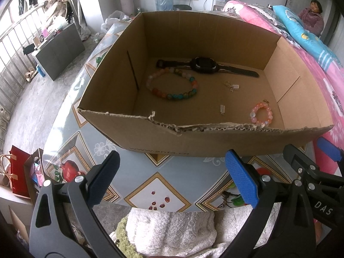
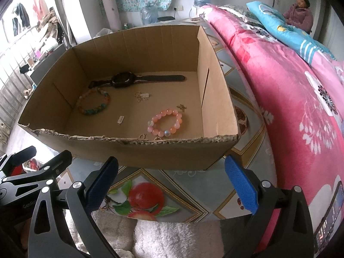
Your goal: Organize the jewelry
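Left wrist view showed me the big cardboard box [image 1: 200, 142] sitting on the table [image 1: 159, 191], with its torn front wall facing my two grippers. That wall was my first worry. It stood tall between me and the jewelry, so if I went straight in, a finger could bump the ragged edge and push the whole box away.

Both grippers waited outside the box, low and near its front. My left gripper [image 1: 172, 176] was spread wide and held nothing. My right gripper [image 2: 172, 182] was spread wide too, with nothing in it. They were close beside each other — I thought they could knock together if both went in at once.

Next in size was the black watch [image 2: 129, 79], lying flat by the back wall. Its long strap could flop and slip if I pinched only one end.

The colorful bead bracelet [image 1: 172, 86] lay just in front of the watch, on the left. The pink bead bracelet [image 2: 165, 122] lay near the front wall, on the right. Round beads are slippery — they could roll out of a pinch.

Smallest were the little metal charms [image 2: 142, 96] and a tiny flat piece [image 2: 120, 119] on the box floor. I guessed these were the hardest, because wide fingers could slide over them or flick them away.
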`<state>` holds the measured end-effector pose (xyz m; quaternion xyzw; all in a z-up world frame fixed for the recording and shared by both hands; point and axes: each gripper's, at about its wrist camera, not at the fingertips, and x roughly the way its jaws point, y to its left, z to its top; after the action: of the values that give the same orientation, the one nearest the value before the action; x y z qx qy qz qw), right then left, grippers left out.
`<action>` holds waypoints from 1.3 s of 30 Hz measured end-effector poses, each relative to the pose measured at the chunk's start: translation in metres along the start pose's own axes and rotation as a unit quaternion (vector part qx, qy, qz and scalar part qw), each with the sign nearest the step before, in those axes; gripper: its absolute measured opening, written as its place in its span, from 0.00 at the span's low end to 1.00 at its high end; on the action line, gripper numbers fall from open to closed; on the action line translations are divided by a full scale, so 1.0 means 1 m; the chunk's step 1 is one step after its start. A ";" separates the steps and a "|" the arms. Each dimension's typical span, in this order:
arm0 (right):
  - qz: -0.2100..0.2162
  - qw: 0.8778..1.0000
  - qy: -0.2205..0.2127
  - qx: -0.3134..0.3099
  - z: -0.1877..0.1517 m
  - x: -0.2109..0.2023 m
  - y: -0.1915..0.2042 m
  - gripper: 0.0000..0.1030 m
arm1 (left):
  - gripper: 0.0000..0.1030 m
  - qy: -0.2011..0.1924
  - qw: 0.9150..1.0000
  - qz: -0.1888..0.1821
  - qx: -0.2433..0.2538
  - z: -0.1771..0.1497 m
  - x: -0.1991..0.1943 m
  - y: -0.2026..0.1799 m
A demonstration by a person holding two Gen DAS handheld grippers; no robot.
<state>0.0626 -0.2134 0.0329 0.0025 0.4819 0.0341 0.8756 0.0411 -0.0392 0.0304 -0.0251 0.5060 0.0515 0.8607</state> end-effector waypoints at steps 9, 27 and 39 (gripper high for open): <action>-0.001 1.000 -0.001 -0.001 0.000 -0.001 0.001 0.94 | 0.92 0.001 1.000 -0.002 -0.004 -0.001 0.002 0.002; -0.004 1.000 -0.005 -0.002 0.002 -0.004 0.003 0.94 | 0.92 0.000 1.000 -0.003 -0.006 0.000 0.000 0.003; -0.003 1.000 -0.004 0.002 0.002 -0.005 0.003 0.94 | 0.92 -0.002 1.000 -0.003 -0.006 0.001 -0.001 0.003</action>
<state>0.0619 -0.2109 0.0383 0.0034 0.4785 0.0307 0.8775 0.0413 -0.0357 0.0323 -0.0315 0.5041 0.0523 0.8615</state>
